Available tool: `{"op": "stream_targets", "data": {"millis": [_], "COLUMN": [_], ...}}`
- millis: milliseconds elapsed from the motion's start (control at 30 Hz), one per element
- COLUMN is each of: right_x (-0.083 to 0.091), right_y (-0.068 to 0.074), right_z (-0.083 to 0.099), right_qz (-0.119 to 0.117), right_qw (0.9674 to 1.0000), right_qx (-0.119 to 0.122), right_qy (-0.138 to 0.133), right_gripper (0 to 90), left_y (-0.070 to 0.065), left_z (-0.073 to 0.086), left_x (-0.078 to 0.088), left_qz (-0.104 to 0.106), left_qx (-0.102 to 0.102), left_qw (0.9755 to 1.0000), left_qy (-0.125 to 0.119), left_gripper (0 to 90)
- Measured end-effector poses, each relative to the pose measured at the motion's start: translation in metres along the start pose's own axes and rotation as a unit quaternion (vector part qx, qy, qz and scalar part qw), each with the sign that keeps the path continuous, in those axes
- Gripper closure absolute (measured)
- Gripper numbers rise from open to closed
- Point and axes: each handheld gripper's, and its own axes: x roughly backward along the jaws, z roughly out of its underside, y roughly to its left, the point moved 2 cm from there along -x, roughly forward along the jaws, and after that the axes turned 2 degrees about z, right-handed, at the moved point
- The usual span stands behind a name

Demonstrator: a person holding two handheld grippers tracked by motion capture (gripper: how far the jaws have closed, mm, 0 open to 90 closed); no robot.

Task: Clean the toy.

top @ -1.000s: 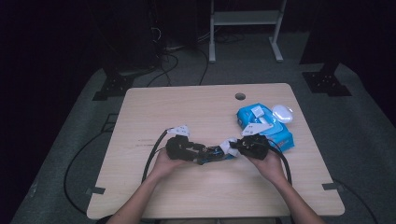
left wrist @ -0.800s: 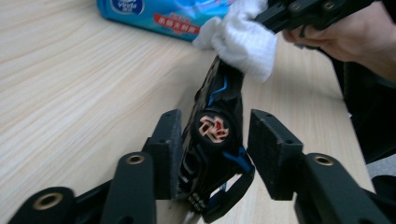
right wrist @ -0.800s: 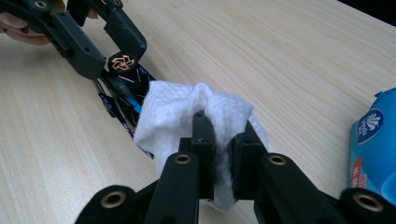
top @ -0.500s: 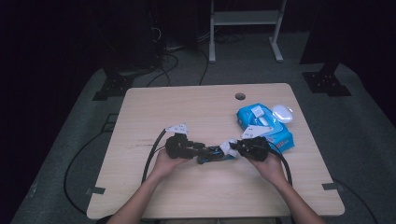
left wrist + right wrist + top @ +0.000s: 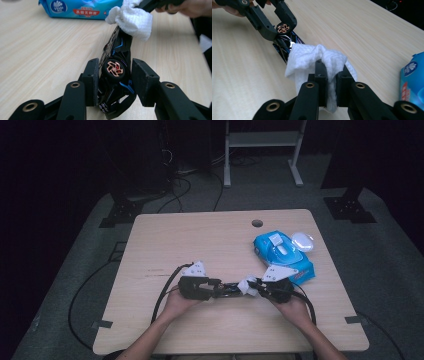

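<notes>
Left gripper clamped on black toy car with blue trim and copper wheel, just above pale wooden worktop. Right gripper pinched shut on crumpled white wipe, pressed against car's far end.

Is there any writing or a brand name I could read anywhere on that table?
Blue wet-wipe pack: a round white flower-like logo with lettering too small to read.
Same pack: a red banner with white Chinese characters, too blurred to quote reliably.
Black toy car: small markings on the body, unreadable.
</notes>
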Motion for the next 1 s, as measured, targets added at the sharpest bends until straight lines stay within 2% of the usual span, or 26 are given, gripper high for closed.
{"op": "stream_targets", "data": {"millis": [100, 133, 167, 233, 267, 300, 333, 367, 533, 600, 667, 767, 867, 1000], "right_x": [0.004, 0.005, 0.007, 0.006, 0.005, 0.003, 0.001, 0.0, -0.013, -0.019, -0.023, -0.025, -0.024, -0.023], "right_y": [0.003, 0.005, 0.008, 0.011, 0.013, 0.016, 0.018, 0.018, 0.004, 0.003, 0.006, 0.007, 0.007, 0.008], "right_z": [0.002, 0.003, 0.004, 0.005, 0.006, 0.008, 0.01, 0.011, 0.007, 0.007, 0.009, 0.012, 0.015, 0.017], "right_qz": [-0.01, -0.013, -0.014, -0.031, -0.037, -0.035, -0.035, -0.034, -0.028, -0.036, -0.035, -0.04, -0.045, -0.045], "right_qw": [0.9999, 0.9999, 0.9998, 0.9994, 0.9991, 0.9987, 0.9984, 0.9982, 0.9982, 0.9972, 0.9965, 0.9961, 0.996, 0.996], "right_qx": [0.003, 0.007, 0.013, 0.004, 0.007, 0.017, 0.022, 0.021, -0.014, -0.024, -0.023, -0.031, -0.042, -0.047], "right_qy": [0.002, 0.004, 0.006, 0.01, 0.021, 0.032, 0.039, 0.044, 0.052, 0.061, 0.072, 0.072, 0.065, 0.061], "right_gripper": [81.9, 81.8, 81.6, 81.6, 81.5, 81.5, 81.5, 81.4, 80.8, 80.7, 80.5, 80.3, 80.4, 80.4], "left_y": [-0.01, -0.014, -0.014, -0.014, -0.014, -0.017, -0.018, -0.018, -0.015, -0.016, -0.016, -0.016, -0.015, -0.016], "left_z": [0.004, 0.004, 0.004, 0.005, 0.006, 0.007, 0.007, 0.007, 0.005, 0.004, 0.005, 0.008, 0.012, 0.015], "left_x": [-0.004, -0.007, -0.009, -0.013, -0.014, -0.014, -0.015, -0.015, -0.015, -0.013, -0.013, -0.013, -0.016, -0.018], "left_qz": [-0.016, -0.028, -0.03, -0.029, -0.027, -0.033, -0.041, -0.037, -0.045, -0.049, -0.044, -0.045, -0.039, -0.028], "left_qx": [-0.02, -0.03, -0.032, -0.016, -0.021, -0.031, -0.04, -0.04, -0.043, -0.048, -0.046, -0.042, -0.032, -0.021], "left_qw": [0.9994, 0.9987, 0.9984, 0.9988, 0.9984, 0.9979, 0.9972, 0.9974, 0.9969, 0.9965, 0.9968, 0.9958, 0.9953, 0.9957], "left_qy": [0.024, 0.029, 0.036, 0.035, 0.045, 0.046, 0.048, 0.047, 0.047, 0.047, 0.049, 0.068, 0.083, 0.085], "left_gripper": [50.7, 49.1, 48.1, 42.9, 40.3, 38.6, 42.8, 43.0, 35.1, 25.8, 16.5, 10.4, 8.5, 8.5]}}
